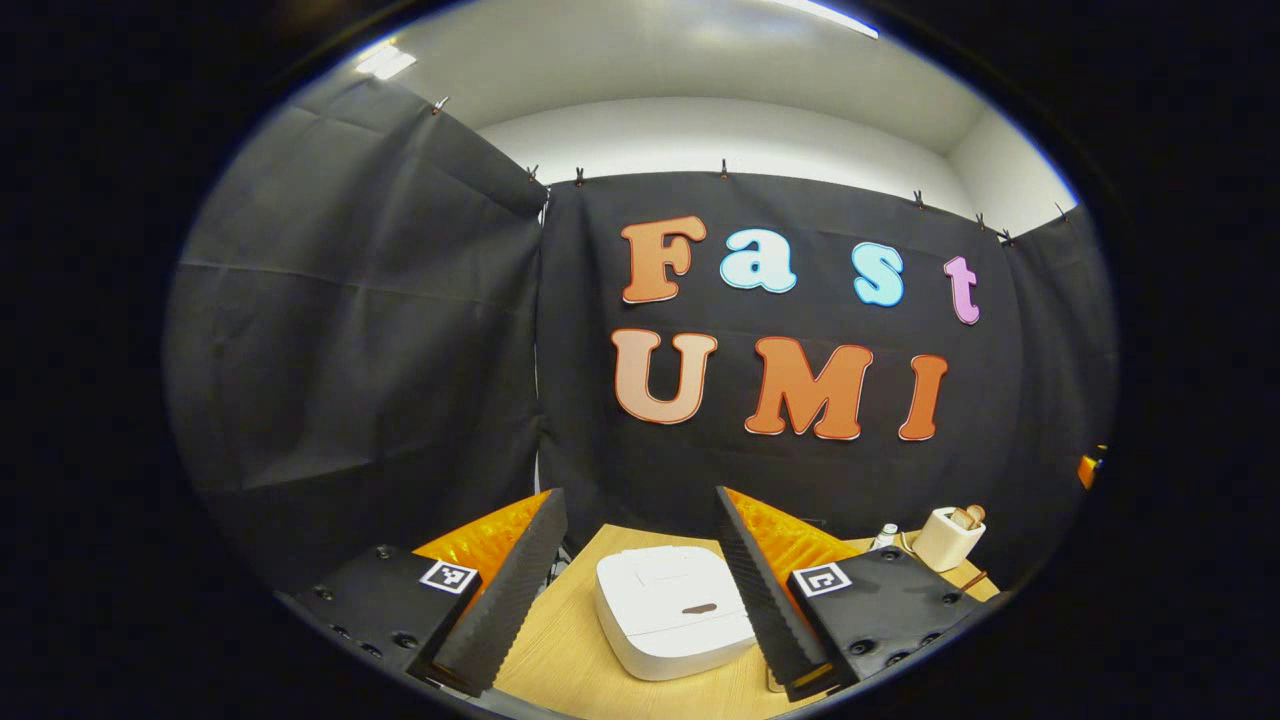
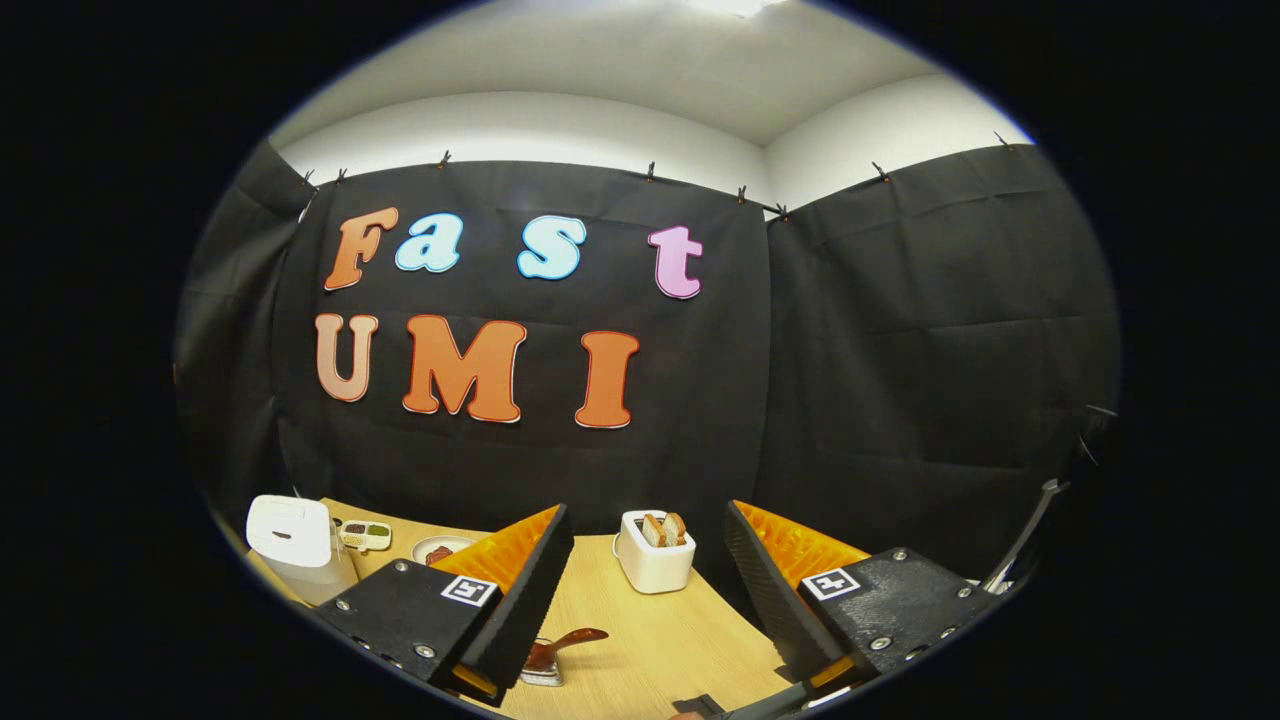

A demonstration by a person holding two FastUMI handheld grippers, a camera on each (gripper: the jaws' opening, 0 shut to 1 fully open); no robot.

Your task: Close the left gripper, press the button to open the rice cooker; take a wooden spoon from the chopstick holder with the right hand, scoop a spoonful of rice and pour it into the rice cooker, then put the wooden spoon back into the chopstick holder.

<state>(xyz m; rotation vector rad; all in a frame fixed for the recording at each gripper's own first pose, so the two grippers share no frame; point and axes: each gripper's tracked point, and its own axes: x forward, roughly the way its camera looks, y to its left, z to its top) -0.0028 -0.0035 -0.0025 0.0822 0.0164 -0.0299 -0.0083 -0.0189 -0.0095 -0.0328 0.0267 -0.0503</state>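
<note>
In the left gripper view the white rice cooker (image 1: 670, 610) sits on the wooden table (image 1: 560, 660) with its lid down and a dark button (image 1: 698, 608) on top. My left gripper (image 1: 638, 500) hangs open above it, one finger on each side. The white chopstick holder (image 1: 947, 537) with wooden handles sticking out stands at the far right. In the right gripper view my right gripper (image 2: 646, 510) is open and empty, and the chopstick holder (image 2: 655, 550) stands between its fingers, farther back. The rice cooker (image 2: 290, 545) is at the far left there.
A small tray (image 2: 362, 535) and a small plate (image 2: 437, 550) with dark contents lie right of the cooker. A brown spoon (image 2: 575, 638) rests on a small glass dish (image 2: 540, 668) by the left finger. A small bottle (image 1: 885, 535) stands beside the holder. Black cloth walls the table's back.
</note>
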